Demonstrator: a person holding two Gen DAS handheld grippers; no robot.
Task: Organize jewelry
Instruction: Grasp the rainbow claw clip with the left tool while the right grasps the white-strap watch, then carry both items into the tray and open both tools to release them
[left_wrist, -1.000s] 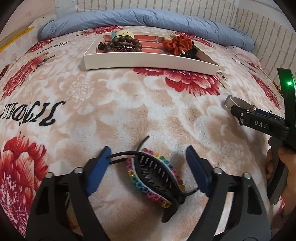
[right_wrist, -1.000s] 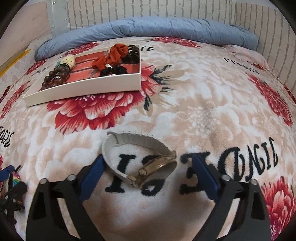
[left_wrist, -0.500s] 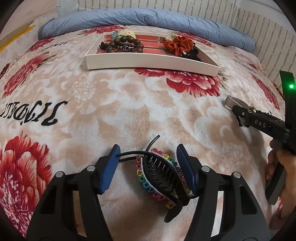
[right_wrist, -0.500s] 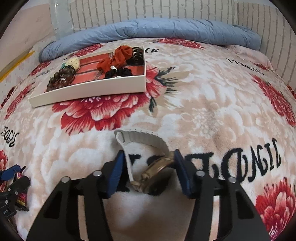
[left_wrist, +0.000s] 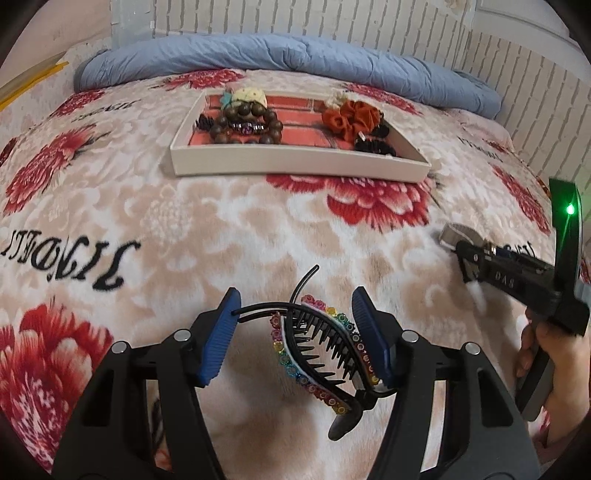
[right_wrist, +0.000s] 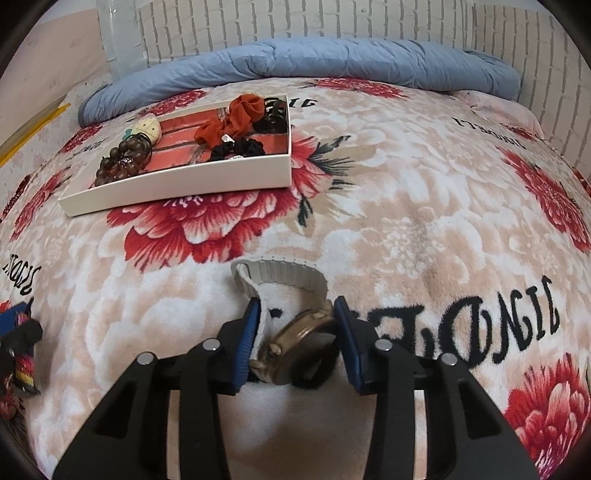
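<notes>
My left gripper (left_wrist: 295, 328) is shut on a black hair claw clip with rainbow beads (left_wrist: 321, 350), both pads pressing its sides on the blanket. My right gripper (right_wrist: 295, 332) is shut on a gold wristwatch (right_wrist: 295, 347) with a cream strap (right_wrist: 284, 275); it also shows at the right of the left wrist view (left_wrist: 465, 258). A white tray (left_wrist: 295, 162) with a red floor lies farther back on the bed, also in the right wrist view (right_wrist: 177, 192). It holds a brown bead bracelet (left_wrist: 243, 122), a red scrunchie (left_wrist: 351, 116) and black hair ties (left_wrist: 375, 146).
Everything lies on a plush floral blanket (right_wrist: 406, 206). A rolled blue quilt (left_wrist: 277, 55) runs along the back against a white brick wall (right_wrist: 295, 18). The person's hand (left_wrist: 557, 373) holds the right gripper's handle.
Both grippers have closed: the left one from wide open onto the claw clip, the right one from wide open onto the watch. Both views have tilted up slightly.
</notes>
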